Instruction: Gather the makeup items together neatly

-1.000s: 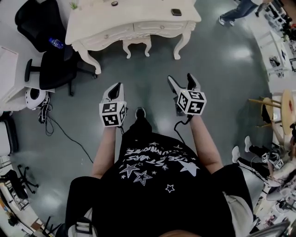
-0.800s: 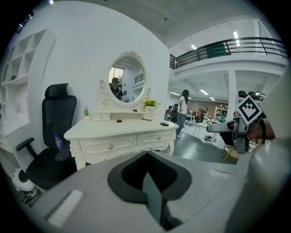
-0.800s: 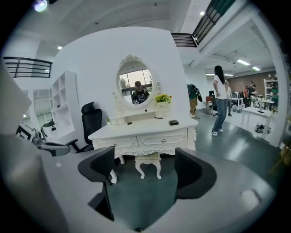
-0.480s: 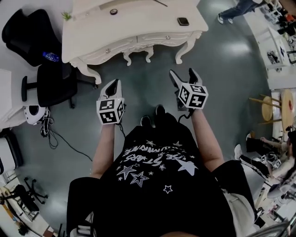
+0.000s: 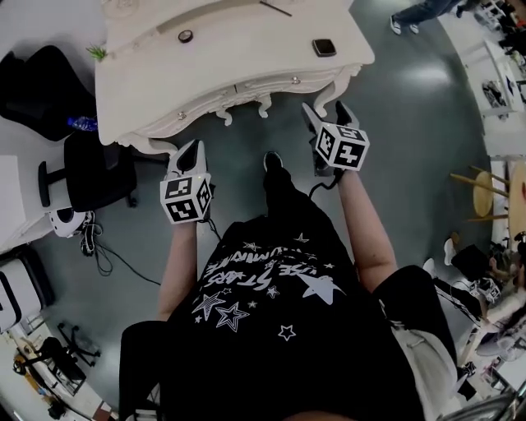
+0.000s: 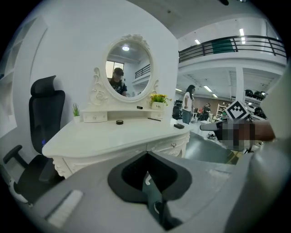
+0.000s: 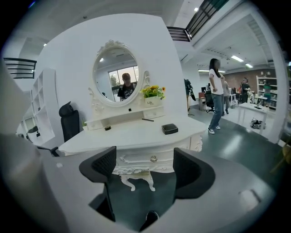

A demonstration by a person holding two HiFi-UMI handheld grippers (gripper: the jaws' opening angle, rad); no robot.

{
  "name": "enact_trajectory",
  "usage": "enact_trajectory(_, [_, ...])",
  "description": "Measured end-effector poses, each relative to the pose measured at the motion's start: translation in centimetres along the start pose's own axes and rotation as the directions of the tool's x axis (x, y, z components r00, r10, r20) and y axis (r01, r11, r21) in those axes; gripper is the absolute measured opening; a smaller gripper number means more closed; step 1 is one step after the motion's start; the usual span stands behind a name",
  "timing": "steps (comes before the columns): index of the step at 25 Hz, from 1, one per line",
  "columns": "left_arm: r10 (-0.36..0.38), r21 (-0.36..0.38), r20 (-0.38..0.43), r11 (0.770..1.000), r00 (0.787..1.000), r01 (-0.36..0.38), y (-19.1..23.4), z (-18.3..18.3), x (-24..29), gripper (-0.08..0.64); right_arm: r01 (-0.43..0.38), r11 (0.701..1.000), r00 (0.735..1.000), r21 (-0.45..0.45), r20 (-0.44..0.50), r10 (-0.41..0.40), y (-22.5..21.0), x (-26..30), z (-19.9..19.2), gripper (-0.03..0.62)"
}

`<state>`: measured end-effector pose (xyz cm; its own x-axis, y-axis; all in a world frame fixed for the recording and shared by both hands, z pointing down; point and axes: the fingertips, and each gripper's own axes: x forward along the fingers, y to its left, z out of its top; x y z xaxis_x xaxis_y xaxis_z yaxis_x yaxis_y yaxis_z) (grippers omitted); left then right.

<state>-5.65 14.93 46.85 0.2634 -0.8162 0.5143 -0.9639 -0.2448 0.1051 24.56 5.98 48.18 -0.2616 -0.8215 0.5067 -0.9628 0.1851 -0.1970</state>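
On the white dressing table (image 5: 222, 57) lie a round black tin (image 5: 186, 36), a black square compact (image 5: 324, 48) and a thin dark pencil (image 5: 276, 9). In the right gripper view the compact (image 7: 169, 129) sits near the table's front edge, with the pencil (image 7: 147, 120) and tin (image 7: 107, 128) further back. My left gripper (image 5: 192, 146) hangs in front of the table's left part, shut and empty. Level with the right front leg is my right gripper (image 5: 324, 111), open. Its jaws have just been closing slightly with nothing between them.
An oval mirror (image 7: 116, 73) and a flower pot (image 7: 153, 95) stand at the table's back. A black office chair (image 5: 94, 164) with a blue bottle (image 5: 80, 123) is to the left. A person (image 7: 217, 93) stands on the floor to the right.
The person holding the grippers has walked toward the dressing table. Both grippers now reach its front edge, and the table fills more of the view.
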Motion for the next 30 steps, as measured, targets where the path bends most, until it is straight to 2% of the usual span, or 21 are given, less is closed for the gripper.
enact_trajectory(8, [-0.004,0.004,-0.02,1.0,1.0,0.004,-0.2,5.8,9.5,0.0,0.026,1.0,0.998,-0.017,-0.05,-0.027,-5.1,9.2,4.6,0.403])
enact_trajectory(16, [-0.011,0.018,-0.076,1.0,0.997,0.012,-0.7,7.9,16.4,0.0,0.052,0.997,0.991,-0.061,-0.124,-0.059,-9.5,16.4,6.1,0.403])
enact_trajectory(24, [0.01,-0.001,-0.085,1.0,0.996,-0.01,-1.0,9.7,20.4,0.0,0.049,0.993,0.971,-0.111,-0.228,-0.073,-11.5,20.9,5.9,0.41])
enact_trajectory(27, [0.015,-0.004,-0.088,1.0,0.996,-0.015,-1.2,9.6,20.7,0.0,0.059,0.989,0.963,-0.139,-0.253,-0.093,-11.9,21.3,5.4,0.379])
enact_trajectory(30, [0.019,-0.012,-0.099,1.0,0.995,-0.02,-0.8,9.1,20.6,0.0,0.059,0.988,0.959,-0.141,-0.265,-0.095,-11.9,21.5,5.3,0.374])
